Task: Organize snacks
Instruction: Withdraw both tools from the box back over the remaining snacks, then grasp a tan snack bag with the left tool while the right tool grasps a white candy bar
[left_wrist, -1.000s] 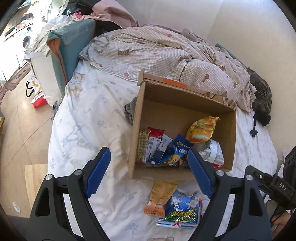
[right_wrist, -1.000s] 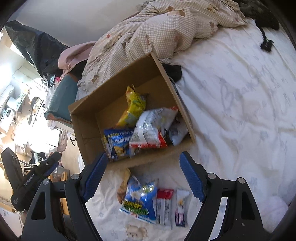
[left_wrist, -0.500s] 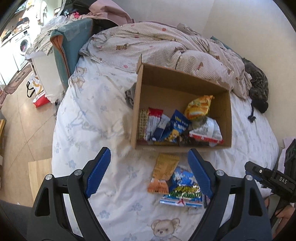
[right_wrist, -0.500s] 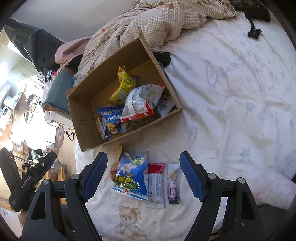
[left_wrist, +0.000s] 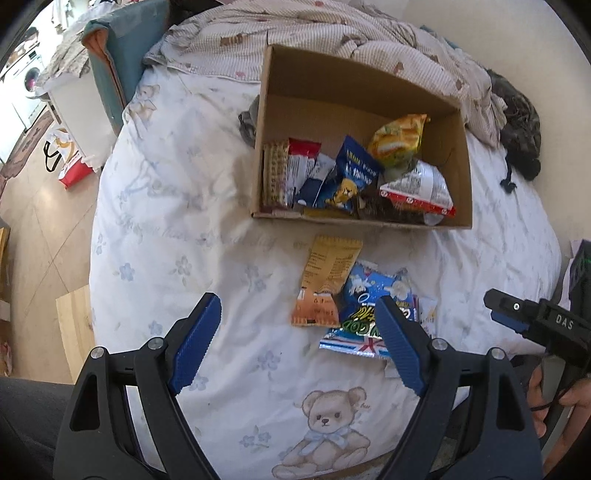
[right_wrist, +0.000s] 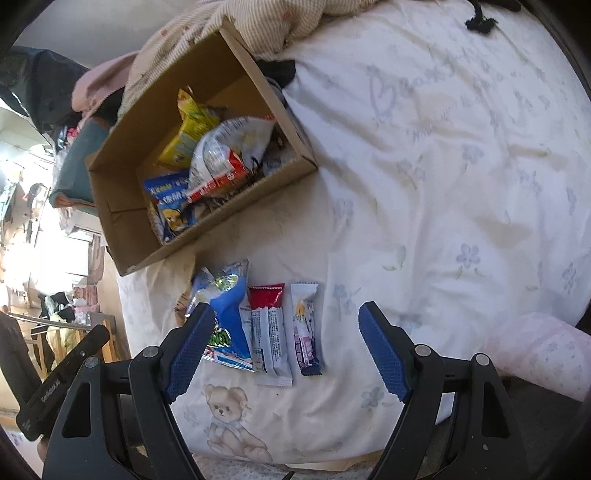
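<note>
A cardboard box (left_wrist: 463, 173) (right_wrist: 110, 221) stands on the bed with several snack packets in it: a yellow bag (left_wrist: 399, 138), a blue bag (left_wrist: 351, 177), a white and red bag (right_wrist: 221, 158). In front of the box lie an orange packet (left_wrist: 325, 280), a blue snack bag (left_wrist: 373, 306) (right_wrist: 225, 314), a red-topped bar (right_wrist: 267, 328) and a white and purple bar (right_wrist: 306, 328). My left gripper (left_wrist: 295, 332) hangs open above the sheet just left of the loose packets. My right gripper (right_wrist: 284, 339) is open above the two bars. Neither holds anything.
A white bed sheet (right_wrist: 443, 184) with flowers and a teddy bear print (left_wrist: 328, 435) covers the bed. A checked duvet (left_wrist: 332, 33) is bunched behind the box. A dark garment (left_wrist: 521, 122) lies far right. The floor (left_wrist: 37, 221) is left of the bed.
Both grippers have drawn back from the box and tilted further down. The loose packets in front of the box now sit higher in both views, and the teddy bear print has come into sight.
</note>
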